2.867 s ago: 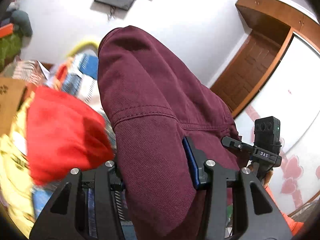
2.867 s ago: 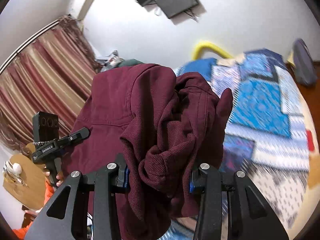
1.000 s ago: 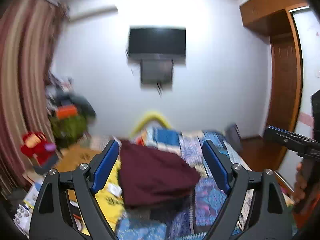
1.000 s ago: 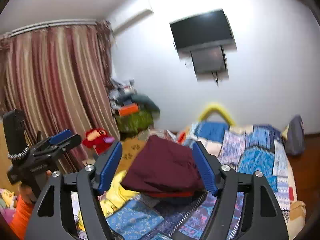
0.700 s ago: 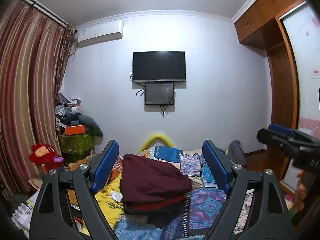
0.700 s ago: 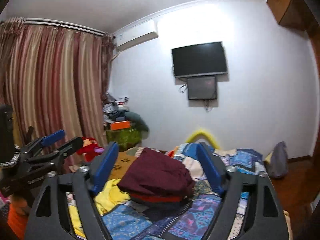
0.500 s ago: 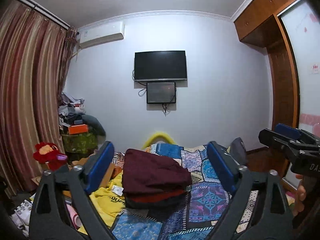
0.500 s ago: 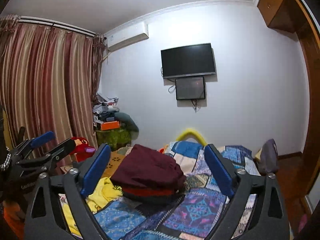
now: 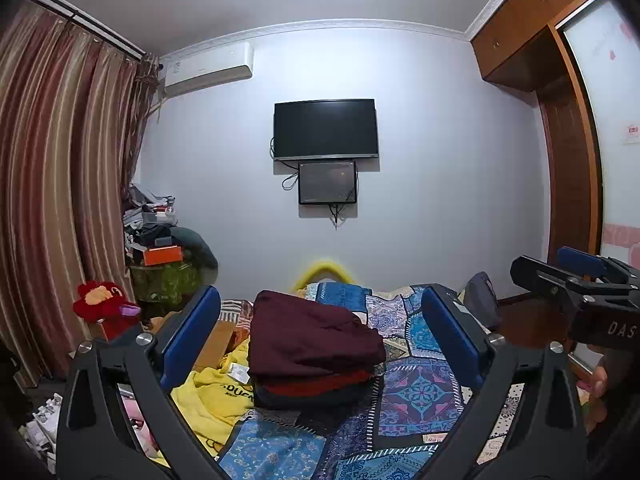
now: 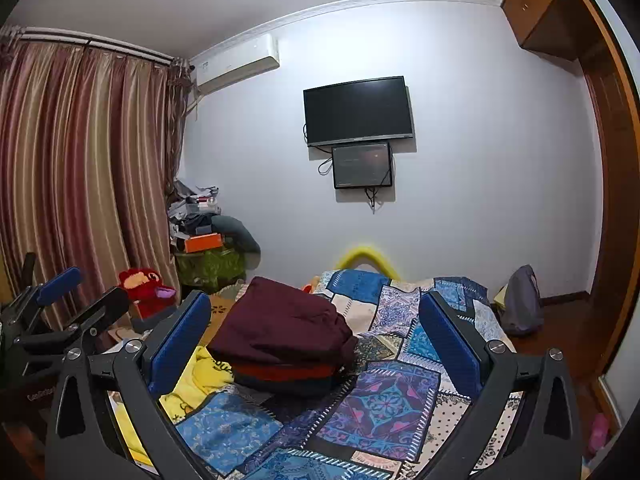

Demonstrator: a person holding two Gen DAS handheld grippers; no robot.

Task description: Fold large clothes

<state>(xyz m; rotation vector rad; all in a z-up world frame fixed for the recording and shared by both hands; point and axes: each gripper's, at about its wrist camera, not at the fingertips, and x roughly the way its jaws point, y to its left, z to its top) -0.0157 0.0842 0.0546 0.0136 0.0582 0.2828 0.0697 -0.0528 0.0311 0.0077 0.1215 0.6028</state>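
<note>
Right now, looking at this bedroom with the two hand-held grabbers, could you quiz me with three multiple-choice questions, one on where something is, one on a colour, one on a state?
1. Where is the maroon garment?
A. hanging on the curtain
B. folded on top of a clothes stack on the bed
C. on the floor by the door

2. What colour is the garment left of that stack?
A. yellow
B. white
C. black

3. How do the left gripper and right gripper stand?
A. both clamped on cloth
B. one holds cloth
C. both open and empty

Answers: B, it tops the pile on the patchwork quilt; A, bright yellow cloth lies there; C, both jaws are wide apart with nothing between them.
</note>
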